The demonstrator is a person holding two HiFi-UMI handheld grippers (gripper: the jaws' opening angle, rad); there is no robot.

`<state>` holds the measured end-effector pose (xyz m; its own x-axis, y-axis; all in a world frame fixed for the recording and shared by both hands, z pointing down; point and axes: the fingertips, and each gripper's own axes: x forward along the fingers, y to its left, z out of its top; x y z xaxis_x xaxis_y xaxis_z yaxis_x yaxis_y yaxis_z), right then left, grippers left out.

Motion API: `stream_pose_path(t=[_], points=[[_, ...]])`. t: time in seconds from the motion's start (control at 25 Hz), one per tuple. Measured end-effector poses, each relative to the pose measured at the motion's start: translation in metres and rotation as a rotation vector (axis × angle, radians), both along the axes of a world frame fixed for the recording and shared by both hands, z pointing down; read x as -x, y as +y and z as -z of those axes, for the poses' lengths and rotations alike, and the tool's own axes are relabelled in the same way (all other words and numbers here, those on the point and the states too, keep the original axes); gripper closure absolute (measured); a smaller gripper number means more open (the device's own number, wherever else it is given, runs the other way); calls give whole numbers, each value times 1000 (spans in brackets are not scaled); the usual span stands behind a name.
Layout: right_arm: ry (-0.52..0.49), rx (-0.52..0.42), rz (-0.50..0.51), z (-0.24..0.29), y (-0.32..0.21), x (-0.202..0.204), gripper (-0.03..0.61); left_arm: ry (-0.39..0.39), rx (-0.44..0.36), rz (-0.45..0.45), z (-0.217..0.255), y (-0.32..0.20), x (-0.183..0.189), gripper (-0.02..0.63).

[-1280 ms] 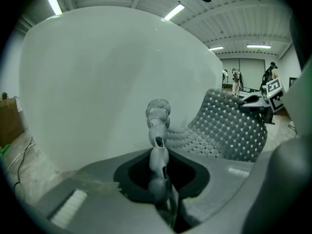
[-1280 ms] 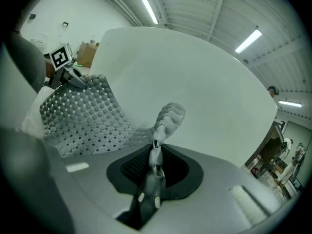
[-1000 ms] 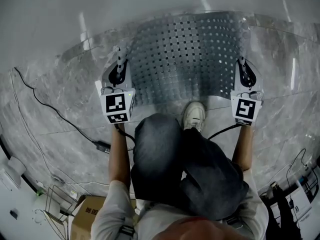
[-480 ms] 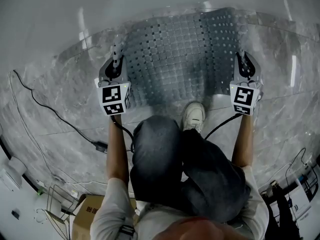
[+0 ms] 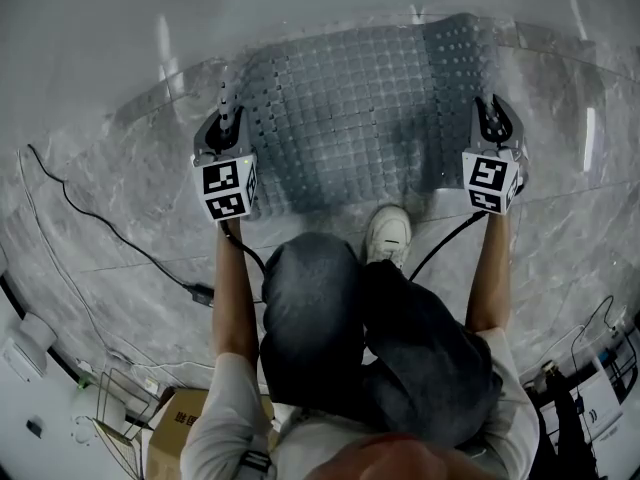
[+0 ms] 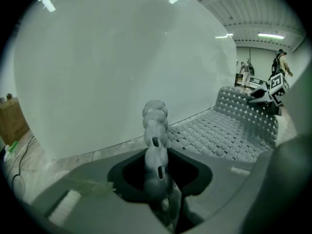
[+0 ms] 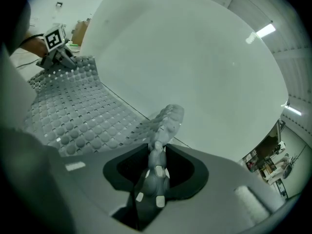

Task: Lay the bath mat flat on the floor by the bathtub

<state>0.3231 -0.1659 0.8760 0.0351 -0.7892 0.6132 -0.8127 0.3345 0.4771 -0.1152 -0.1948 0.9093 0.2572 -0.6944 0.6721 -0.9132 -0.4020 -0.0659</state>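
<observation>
The grey bath mat (image 5: 350, 108), studded with round bumps and holes, lies spread on the marble floor against the white bathtub wall (image 5: 300, 8). My left gripper (image 5: 228, 113) pinches the mat's left edge, which stands up out of the jaws in the left gripper view (image 6: 155, 118). My right gripper (image 5: 490, 116) pinches the right edge, whose folded corner rises from the jaws in the right gripper view (image 7: 168, 121). Both pairs of jaws are opening, each with the mat's edge still between them. The rest of the mat (image 7: 73, 111) lies nearly flat.
The person kneels behind the mat, with a white shoe (image 5: 388, 230) at its near edge. A black cable (image 5: 110, 223) runs over the floor (image 5: 100, 168) at the left. A cardboard box (image 5: 170, 428) and a wire rack (image 5: 115, 403) sit at the lower left.
Both grippers have moved forward toward the tub and down. The mat, which hung curved between them, has settled onto the floor and spread flatter.
</observation>
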Motion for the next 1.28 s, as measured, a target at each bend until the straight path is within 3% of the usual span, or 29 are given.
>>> stream_pose_path(t=[0.36, 0.68, 0.8, 0.92, 1.28], points=[[62, 47, -49, -32, -7, -26, 435, -42, 7, 74, -13, -5, 15, 454], [107, 63, -118, -46, -3, -34, 429, -66, -7, 79, -17, -8, 17, 443], [191, 44, -125, -46, -5, -41, 375, -61, -9, 78, -15, -7, 17, 440], [265, 37, -93, -46, -6, -42, 362, -58, -15, 73, -14, -8, 16, 440], [155, -12, 9, -28, -10, 15, 341, -45, -37, 73, -7, -5, 15, 425]])
